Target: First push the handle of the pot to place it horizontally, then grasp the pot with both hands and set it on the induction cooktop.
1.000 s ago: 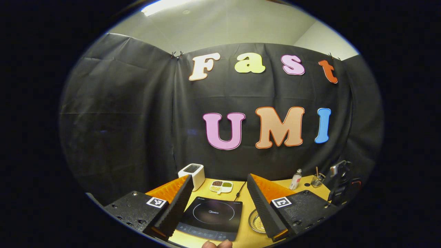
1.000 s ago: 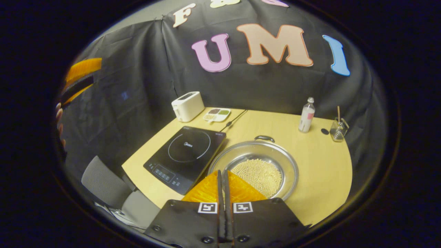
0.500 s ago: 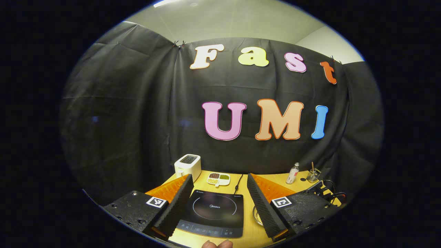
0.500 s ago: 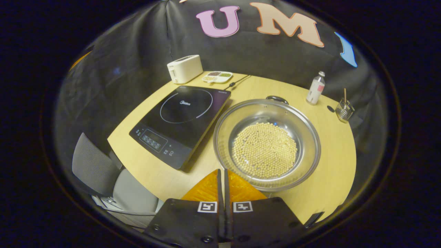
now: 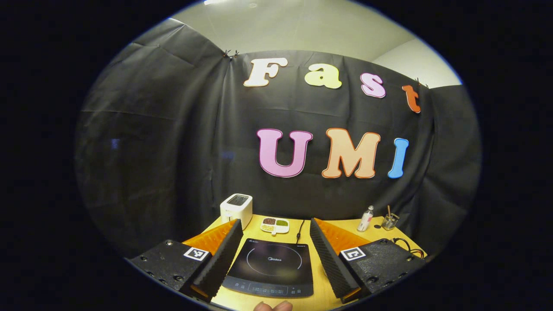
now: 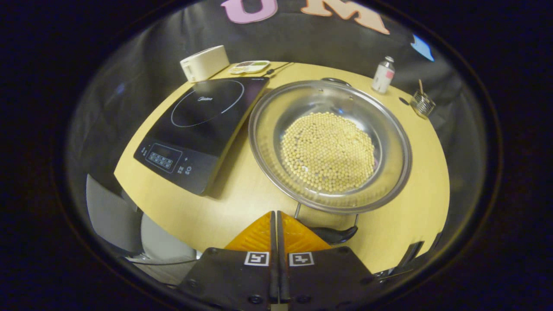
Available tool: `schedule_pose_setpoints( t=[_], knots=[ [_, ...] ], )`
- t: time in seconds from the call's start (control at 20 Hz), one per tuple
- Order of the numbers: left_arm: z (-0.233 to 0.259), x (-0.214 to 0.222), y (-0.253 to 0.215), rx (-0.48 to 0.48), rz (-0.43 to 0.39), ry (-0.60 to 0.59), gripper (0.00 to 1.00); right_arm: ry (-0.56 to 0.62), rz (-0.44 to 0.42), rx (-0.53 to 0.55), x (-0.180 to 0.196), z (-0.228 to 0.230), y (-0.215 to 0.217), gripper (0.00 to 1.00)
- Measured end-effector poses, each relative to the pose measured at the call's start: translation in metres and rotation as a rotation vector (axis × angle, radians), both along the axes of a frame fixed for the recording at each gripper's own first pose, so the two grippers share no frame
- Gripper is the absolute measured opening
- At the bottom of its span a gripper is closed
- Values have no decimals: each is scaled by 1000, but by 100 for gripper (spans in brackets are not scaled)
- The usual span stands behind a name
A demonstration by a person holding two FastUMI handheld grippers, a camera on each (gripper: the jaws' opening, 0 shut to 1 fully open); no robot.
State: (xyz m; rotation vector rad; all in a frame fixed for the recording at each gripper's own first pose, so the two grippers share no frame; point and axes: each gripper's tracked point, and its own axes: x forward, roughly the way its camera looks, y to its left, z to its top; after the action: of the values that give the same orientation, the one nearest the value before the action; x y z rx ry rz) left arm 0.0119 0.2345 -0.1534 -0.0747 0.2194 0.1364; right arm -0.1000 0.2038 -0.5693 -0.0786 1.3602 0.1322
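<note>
right gripper view: pot (image 6: 330, 144) handle (image 6: 335, 234) points toward camera, beside cooktop (image 6: 201, 129).

Pot (image 6: 330, 147) sits just beside cooktop (image 6: 199, 125), bare table (image 6: 224, 203) in front of both; toaster (image 6: 204, 63), bottle (image 6: 383, 74) along back edge.

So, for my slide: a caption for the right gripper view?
Right gripper, fingers shut, beside the near handle of a bean-filled pot next to the induction cooktop.

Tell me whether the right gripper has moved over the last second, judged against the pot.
Yes. The right gripper, fingers closed, has come forward and down toward the pot: the pot now looms larger, and its near handle sits right by the fingertips.
</note>
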Motion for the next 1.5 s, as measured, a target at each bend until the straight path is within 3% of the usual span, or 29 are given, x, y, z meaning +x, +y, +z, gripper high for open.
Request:
schedule_pose_setpoints(
  t=[0.05,0.1,0.15,0.2,0.45,0.55,0.75,0.8,0.85,0.95,1.05,1.15,1.2,1.25,1.5],
  knots=[
    [1,-1,-3,-6,-14,-8,95,-2,-17,-5,0,2,-3,3],
    [3,-2,-5,-9,-26,-17,95,0,-25,-16,1,2,-7,0],
    [5,-2,-7,-10,-36,-26,92,2,-31,-30,0,1,-11,7],
    [6,-4,-7,-11,-43,-33,92,6,-39,-45,0,0,-16,3],
    [10,-12,-4,-18,-53,-54,95,36,-131,-86,-9,-4,-36,3],
    [7,-13,-2,-25,-49,-54,91,53,-150,-104,-10,-5,-47,3],
    [-1,-20,-5,-62,-49,-36,99,67,-213,-127,-3,-8,-72,3],
    [-3,-20,-4,-63,-45,-33,92,71,-226,-138,-2,-8,-80,3],
    [-4,-19,-3,-58,-38,-27,92,76,-242,-143,-2,-8,-89,3],
    [-4,-16,0,-42,-18,-27,95,83,-266,-137,1,-11,-98,3],
    [-8,-11,-6,-46,-13,-7,91,86,-291,-131,7,-11,-110,3],
    [-11,-2,-17,-53,-27,-1,95,94,-303,-133,8,-15,-122,3],
    [-17,1,-18,-45,-28,15,92,97,-306,-131,11,-16,-128,3],
    [-20,7,-19,-36,-24,27,95,103,-309,-129,12,-18,-134,3],
    [-29,26,-37,-27,-6,69,92,120,-351,-95,29,-28,-172,3]
  ],
)
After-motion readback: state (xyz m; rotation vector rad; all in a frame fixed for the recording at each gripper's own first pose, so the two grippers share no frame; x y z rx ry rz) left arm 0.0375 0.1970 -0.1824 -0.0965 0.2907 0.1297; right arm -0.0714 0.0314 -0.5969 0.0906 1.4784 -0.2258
